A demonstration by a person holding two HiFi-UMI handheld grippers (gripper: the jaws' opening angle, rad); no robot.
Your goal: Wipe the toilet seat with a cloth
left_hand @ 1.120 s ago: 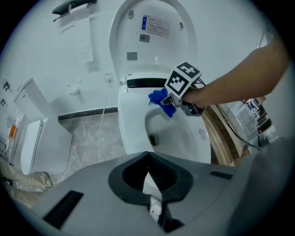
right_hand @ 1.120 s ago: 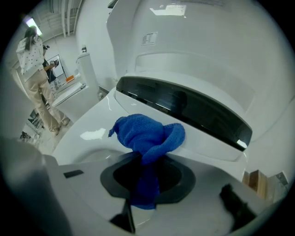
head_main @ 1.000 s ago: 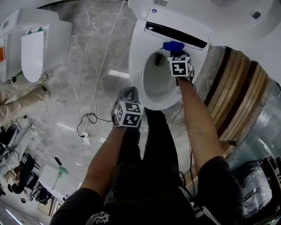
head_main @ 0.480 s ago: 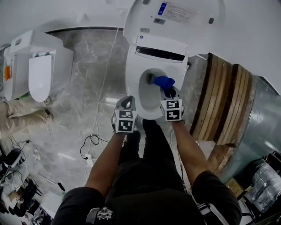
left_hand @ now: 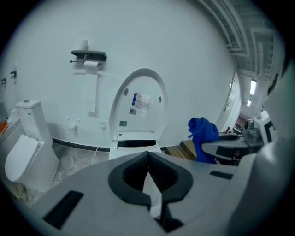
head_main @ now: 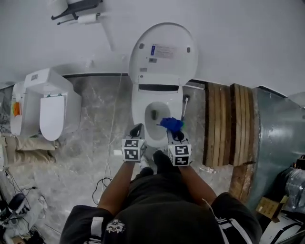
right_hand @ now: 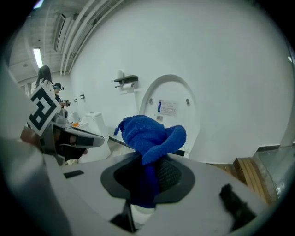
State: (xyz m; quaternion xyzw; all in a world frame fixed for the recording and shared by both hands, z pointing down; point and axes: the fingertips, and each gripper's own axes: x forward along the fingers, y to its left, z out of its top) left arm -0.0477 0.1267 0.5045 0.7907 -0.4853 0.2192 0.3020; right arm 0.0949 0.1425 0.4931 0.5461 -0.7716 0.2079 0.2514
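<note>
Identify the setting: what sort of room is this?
A bathroom-like space, maybe a test bay rather than a home: a toilet with its lid up, a second toilet beside it, a paper holder on the wall, and wooden planks on the floor.

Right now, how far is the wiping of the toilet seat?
Done: the lid is up and the seat looks white, but the pictures cannot prove it was wiped. In hand: the right gripper is shut on the cloth, held clear above the seat. The left gripper is shut, empty. Left: probably lowering the cloth for any further wiping.
</note>
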